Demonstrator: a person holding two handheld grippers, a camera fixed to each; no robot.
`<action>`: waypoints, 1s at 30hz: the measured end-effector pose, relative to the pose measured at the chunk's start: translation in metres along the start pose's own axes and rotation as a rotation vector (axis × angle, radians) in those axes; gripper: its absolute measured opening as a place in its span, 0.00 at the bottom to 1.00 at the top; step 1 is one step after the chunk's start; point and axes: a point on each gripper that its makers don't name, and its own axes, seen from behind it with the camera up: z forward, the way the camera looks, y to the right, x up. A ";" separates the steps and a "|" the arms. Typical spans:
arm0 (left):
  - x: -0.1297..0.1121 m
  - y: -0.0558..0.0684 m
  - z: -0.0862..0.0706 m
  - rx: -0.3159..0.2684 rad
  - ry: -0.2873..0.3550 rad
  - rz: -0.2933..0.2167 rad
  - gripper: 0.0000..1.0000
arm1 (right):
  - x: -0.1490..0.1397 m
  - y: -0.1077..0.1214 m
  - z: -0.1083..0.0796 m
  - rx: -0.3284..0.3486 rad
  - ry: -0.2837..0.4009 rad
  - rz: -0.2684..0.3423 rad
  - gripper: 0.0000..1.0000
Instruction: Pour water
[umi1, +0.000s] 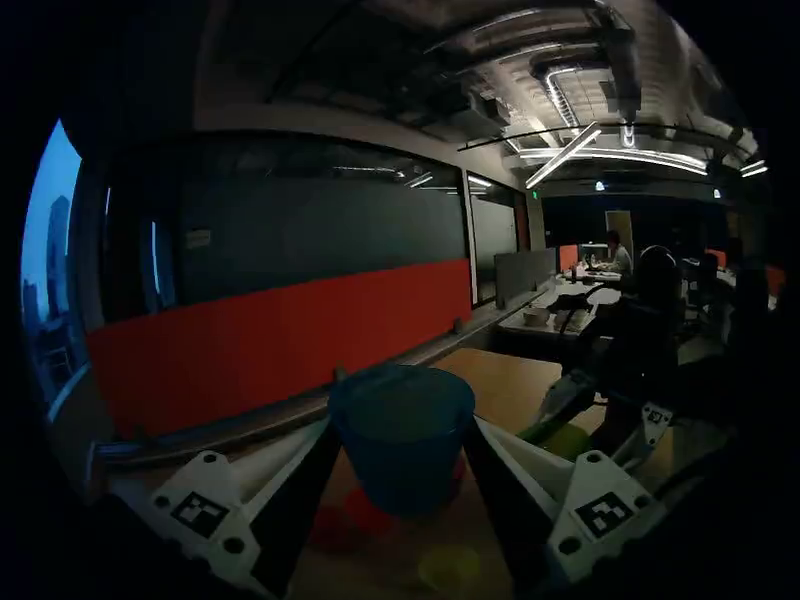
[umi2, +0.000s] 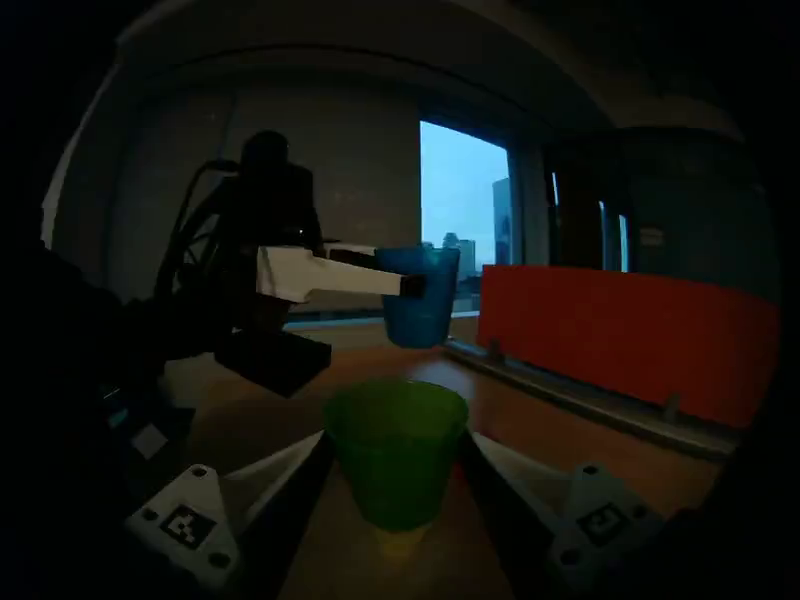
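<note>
Cups, 2: one blue cup (umi1: 402, 445), held in the left gripper (umi1: 402, 428); one green cup (umi2: 397, 460), held in the right gripper (umi2: 397, 440). Grippers, 2

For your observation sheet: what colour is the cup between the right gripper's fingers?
The cup is green; the right gripper view shows it best.

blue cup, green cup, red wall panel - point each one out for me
blue cup (umi1: 402, 445): left gripper view, middle of its front wall
green cup (umi2: 397, 460): right gripper view, middle of its front wall
red wall panel (umi2: 630, 345): right gripper view, centre of its face
</note>
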 end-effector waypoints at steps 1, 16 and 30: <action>-0.004 -0.001 0.000 0.004 -0.007 0.002 0.84 | -0.002 0.001 0.000 -0.001 -0.004 0.000 0.98; -0.060 -0.020 0.001 0.030 -0.089 -0.003 0.84 | -0.037 0.009 -0.003 0.003 -0.096 0.004 0.98; -0.116 -0.027 0.011 0.037 -0.194 0.020 0.84 | -0.072 0.018 -0.003 0.014 -0.185 0.034 0.98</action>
